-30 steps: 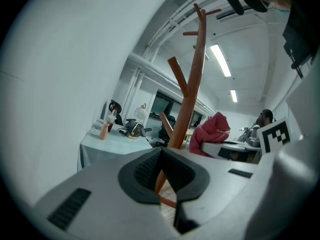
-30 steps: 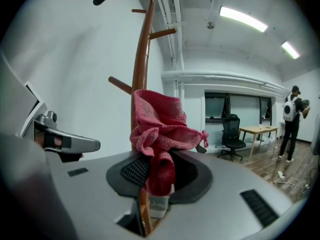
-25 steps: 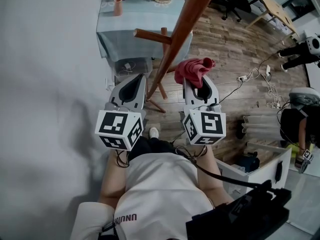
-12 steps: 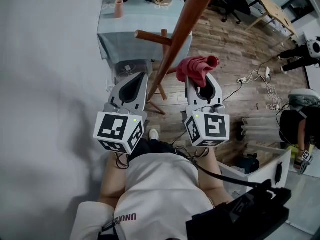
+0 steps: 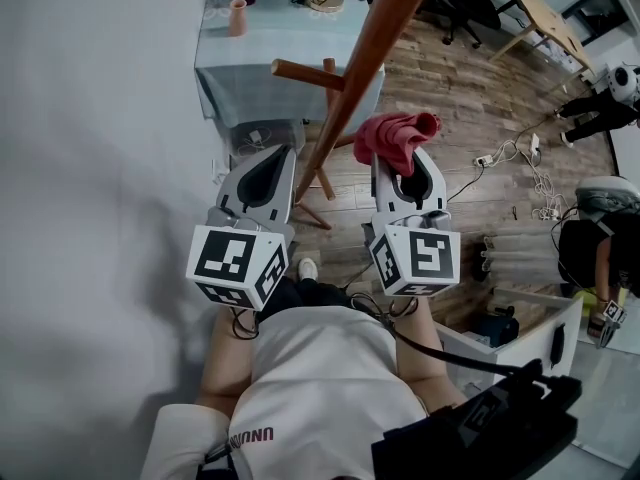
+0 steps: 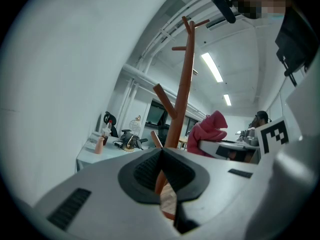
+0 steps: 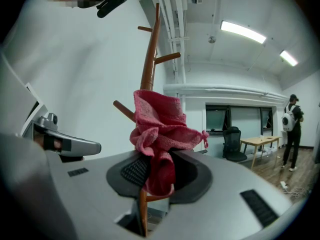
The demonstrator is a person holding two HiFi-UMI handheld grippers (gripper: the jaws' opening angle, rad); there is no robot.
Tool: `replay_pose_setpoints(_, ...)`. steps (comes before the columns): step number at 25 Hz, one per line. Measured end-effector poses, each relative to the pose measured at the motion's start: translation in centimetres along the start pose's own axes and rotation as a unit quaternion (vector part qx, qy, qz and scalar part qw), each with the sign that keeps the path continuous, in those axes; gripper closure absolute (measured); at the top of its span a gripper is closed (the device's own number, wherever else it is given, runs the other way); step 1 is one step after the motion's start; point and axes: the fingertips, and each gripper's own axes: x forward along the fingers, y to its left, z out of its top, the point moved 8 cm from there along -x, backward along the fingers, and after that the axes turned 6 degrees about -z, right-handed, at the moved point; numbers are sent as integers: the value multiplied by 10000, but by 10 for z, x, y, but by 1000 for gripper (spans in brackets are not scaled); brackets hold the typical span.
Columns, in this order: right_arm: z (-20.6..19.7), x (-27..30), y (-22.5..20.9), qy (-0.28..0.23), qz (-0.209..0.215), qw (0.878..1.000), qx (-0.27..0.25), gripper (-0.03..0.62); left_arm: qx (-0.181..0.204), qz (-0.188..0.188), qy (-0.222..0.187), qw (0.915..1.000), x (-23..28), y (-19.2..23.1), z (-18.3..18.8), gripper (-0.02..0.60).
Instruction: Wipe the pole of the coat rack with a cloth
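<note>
The smooth reddish wooden pole point(image 5: 355, 88) of the coat rack point(image 5: 300, 71) slants through upper centre, its top cut off by the head view's upper edge. Just right of it the right claw point(image 5: 400, 163) pinches a crumpled, nubbly red cloth point(image 5: 393, 136). The left claw point(image 5: 268, 163), lower left, is pressed together, empty. What the cup point(image 5: 236, 13) on the upper-left table point(image 5: 270, 58) holds is unclear.

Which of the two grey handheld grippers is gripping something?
The right grey gripper: its jaws clamp a crumpled red cloth, whereas the left gripper is shut on nothing.
</note>
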Motion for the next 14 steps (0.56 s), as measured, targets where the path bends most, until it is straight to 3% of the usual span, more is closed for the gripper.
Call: replay_pose_setpoints(14,1,-2,3,-9,-7,10000,14,485,-39,21,6,10000,-3,1,-1,568)
